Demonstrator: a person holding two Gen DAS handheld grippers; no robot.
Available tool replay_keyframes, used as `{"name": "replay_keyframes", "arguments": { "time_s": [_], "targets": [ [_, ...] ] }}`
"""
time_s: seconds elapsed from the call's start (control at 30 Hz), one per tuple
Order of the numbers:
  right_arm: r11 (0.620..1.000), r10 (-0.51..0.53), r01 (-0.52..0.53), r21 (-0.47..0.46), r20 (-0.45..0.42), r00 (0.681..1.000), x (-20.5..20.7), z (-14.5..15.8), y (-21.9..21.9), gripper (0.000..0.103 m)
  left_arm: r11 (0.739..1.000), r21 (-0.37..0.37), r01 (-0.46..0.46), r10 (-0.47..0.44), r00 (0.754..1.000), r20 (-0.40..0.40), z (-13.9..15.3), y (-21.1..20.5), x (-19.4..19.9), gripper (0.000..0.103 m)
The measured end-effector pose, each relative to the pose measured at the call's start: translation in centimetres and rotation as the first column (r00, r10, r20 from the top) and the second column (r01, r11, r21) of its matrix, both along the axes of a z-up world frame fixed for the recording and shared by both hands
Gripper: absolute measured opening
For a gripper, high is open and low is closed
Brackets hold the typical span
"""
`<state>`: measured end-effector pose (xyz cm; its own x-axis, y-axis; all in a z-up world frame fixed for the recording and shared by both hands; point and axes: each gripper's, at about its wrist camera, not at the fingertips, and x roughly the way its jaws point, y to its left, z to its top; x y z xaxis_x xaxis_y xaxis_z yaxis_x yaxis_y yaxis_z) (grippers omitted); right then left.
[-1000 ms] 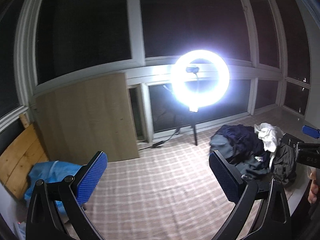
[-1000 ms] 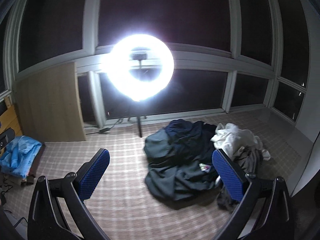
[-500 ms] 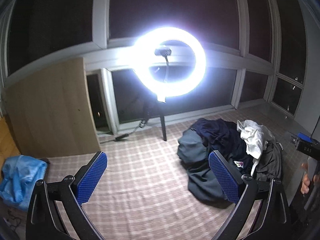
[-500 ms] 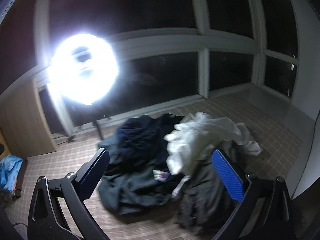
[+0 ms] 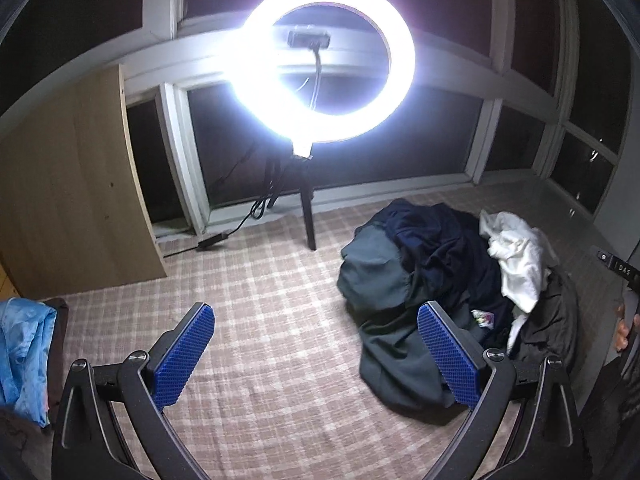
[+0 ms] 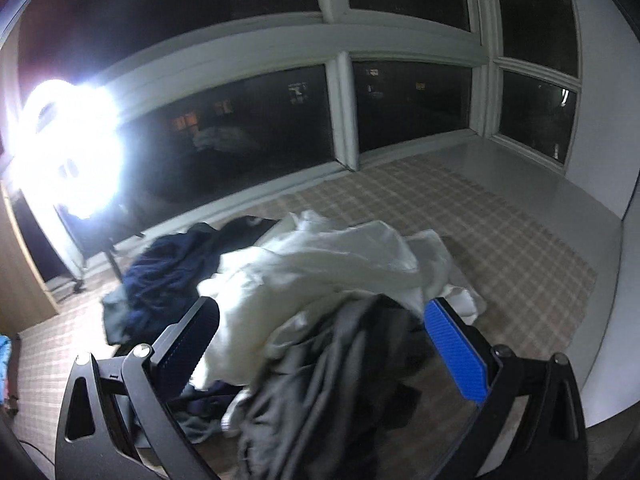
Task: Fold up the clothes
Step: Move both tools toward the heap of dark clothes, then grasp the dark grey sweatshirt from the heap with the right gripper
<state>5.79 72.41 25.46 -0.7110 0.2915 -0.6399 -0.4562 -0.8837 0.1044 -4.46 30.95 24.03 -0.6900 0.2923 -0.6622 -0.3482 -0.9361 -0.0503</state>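
Note:
A heap of unfolded clothes lies on the plaid mat point(image 5: 260, 320): a dark grey-green garment point(image 5: 384, 280), a navy one point(image 5: 432, 236), a white one point(image 5: 520, 264) and a blackish-grey one point(image 5: 560, 320). My left gripper point(image 5: 316, 344) hangs open above the bare mat, left of the heap, holding nothing. My right gripper point(image 6: 320, 336) is open and close over the heap, with the blackish-grey garment point(image 6: 332, 380) between its fingers and the white garment point(image 6: 320, 264) just beyond. The navy garment point(image 6: 168, 268) lies further left.
A bright ring light point(image 5: 324, 60) on a tripod stands at the window, its cable point(image 5: 240, 220) trailing on the floor. A wooden board point(image 5: 68, 192) leans at the left. Blue cloth point(image 5: 24, 352) lies at the far left. A hand point(image 5: 624, 328) shows at the right edge.
Both grippers swung right and closed in on the heap. The right one now sits low over the white and blackish-grey garments. Both stayed open.

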Motion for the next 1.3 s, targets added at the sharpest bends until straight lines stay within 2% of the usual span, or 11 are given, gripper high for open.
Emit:
{"name": "replay_keyframes", "arguments": {
  "time_s": [0.4,0.5,0.53,0.6,0.67,0.77,0.87,0.97,1.1,1.2,1.3],
  "targets": [
    [0.993,0.117,-0.108,-0.048,0.282,0.952,-0.7,-9.7,-2.5,0.103,1.000,0.005,0.006,-0.007,0.997,0.082,-1.9,-0.7,0.0,0.102],
    [0.978,0.141,-0.095,-0.184,0.256,0.956,-0.6,-12.6,-1.2,0.103,1.000,0.005,0.010,-0.010,0.998,0.067,-1.5,-1.2,0.7,0.102],
    [0.966,0.154,-0.095,-0.241,0.237,0.959,-0.6,-13.3,-0.6,0.100,1.000,0.006,0.009,-0.009,0.998,0.063,-1.3,-1.4,0.9,0.102],
    [0.946,0.176,-0.105,-0.307,0.215,0.960,-0.2,-13.9,0.0,0.080,1.000,0.012,0.004,-0.004,0.998,0.057,-0.9,-2.0,1.4,0.102],
    [0.940,0.197,-0.129,-0.316,0.194,0.961,0.4,-13.2,0.0,0.049,1.000,0.019,-0.001,0.000,0.999,0.050,-0.7,-2.8,2.0,0.102],
    [0.942,0.198,-0.139,-0.305,0.172,0.965,1.7,-11.8,-0.5,0.035,1.000,0.029,-0.001,-0.001,0.999,0.050,-0.8,-4.1,2.8,0.102],
    [0.952,0.178,-0.130,-0.277,0.157,0.971,3.3,-10.0,-1.4,0.029,0.999,0.040,-0.002,-0.001,0.998,0.064,-1.2,-5.5,3.3,0.102],
    [0.946,0.158,-0.132,-0.298,0.065,0.985,5.9,-7.4,-2.1,0.020,0.999,0.051,0.012,-0.015,0.998,0.065,-1.3,-6.9,4.0,0.102],
    [0.928,0.144,-0.160,-0.336,-0.073,0.987,8.9,-2.8,-4.7,0.019,0.999,0.049,0.020,-0.022,0.999,0.047,-0.8,-9.5,4.9,0.102],
    [0.927,0.225,-0.258,-0.273,-0.147,0.963,8.7,1.0,-10.1,0.012,0.998,0.066,0.004,-0.007,0.999,0.036,-0.2,-12.4,5.2,0.102],
    [0.894,0.349,-0.393,-0.213,-0.219,0.911,7.8,4.1,-16.4,0.009,0.997,0.073,-0.034,0.032,0.999,0.024,0.3,-16.2,5.5,0.102]
  ]
}}
